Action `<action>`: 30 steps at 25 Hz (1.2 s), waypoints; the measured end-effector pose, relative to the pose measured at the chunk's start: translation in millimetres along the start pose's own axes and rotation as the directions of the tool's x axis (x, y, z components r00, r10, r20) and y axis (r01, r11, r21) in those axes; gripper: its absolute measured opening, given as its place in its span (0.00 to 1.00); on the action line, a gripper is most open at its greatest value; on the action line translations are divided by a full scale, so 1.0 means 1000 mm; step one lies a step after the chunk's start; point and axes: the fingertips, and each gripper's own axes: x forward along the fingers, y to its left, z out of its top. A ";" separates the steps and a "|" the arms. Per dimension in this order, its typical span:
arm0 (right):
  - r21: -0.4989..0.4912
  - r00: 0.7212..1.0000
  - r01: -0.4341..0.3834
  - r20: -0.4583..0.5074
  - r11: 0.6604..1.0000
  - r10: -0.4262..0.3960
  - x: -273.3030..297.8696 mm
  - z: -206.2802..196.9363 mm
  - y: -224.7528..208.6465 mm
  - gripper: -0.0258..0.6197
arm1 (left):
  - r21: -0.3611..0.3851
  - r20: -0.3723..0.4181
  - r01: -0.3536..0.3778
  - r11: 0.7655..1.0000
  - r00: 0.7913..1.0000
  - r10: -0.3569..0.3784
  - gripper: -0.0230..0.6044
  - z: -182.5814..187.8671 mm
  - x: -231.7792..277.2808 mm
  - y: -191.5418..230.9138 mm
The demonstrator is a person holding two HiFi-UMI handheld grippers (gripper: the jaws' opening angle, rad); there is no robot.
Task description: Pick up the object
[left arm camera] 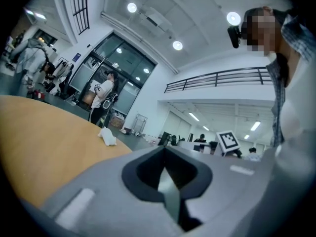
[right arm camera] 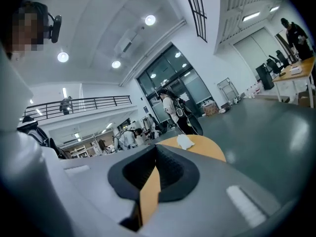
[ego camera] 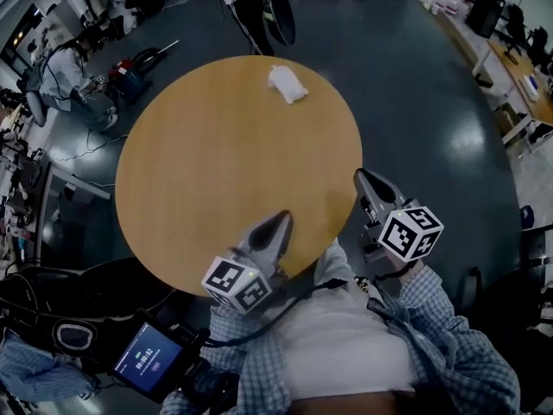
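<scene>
A small white crumpled object (ego camera: 287, 85) lies on the far side of the round wooden table (ego camera: 216, 180). My left gripper (ego camera: 282, 219) hovers over the table's near edge, jaws shut and empty, pointing toward the object. My right gripper (ego camera: 361, 175) is shut and empty just off the table's right rim. The left gripper view shows its jaws (left arm camera: 164, 148) together, with the white object (left arm camera: 107, 137) far off on the table (left arm camera: 39, 132). In the right gripper view, the shut jaws (right arm camera: 156, 147) frame the object (right arm camera: 185, 141) at the table's (right arm camera: 210, 148) far end.
A person (ego camera: 257, 3) stands just beyond the table's far edge. Another person (ego camera: 62, 69) sits at the left among cables and equipment. Desks (ego camera: 517, 63) line the right side. A device with a lit screen (ego camera: 145, 359) hangs at the lower left.
</scene>
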 end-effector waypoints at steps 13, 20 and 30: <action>-0.053 0.995 -0.010 -0.104 0.999 0.005 0.022 -0.069 0.052 0.05 | -0.028 -0.045 -0.045 0.999 0.998 0.044 0.04 -0.023 -0.078 0.034; -0.065 0.989 -0.014 -0.150 0.998 0.004 0.023 -0.097 0.059 0.05 | -0.009 -0.083 -0.056 0.998 0.995 0.056 0.04 -0.039 -0.117 0.026; -0.104 0.961 -0.041 -0.276 0.994 0.011 0.087 -0.121 0.031 0.05 | -0.039 -0.109 -0.116 0.992 0.988 0.112 0.04 -0.043 -0.111 0.047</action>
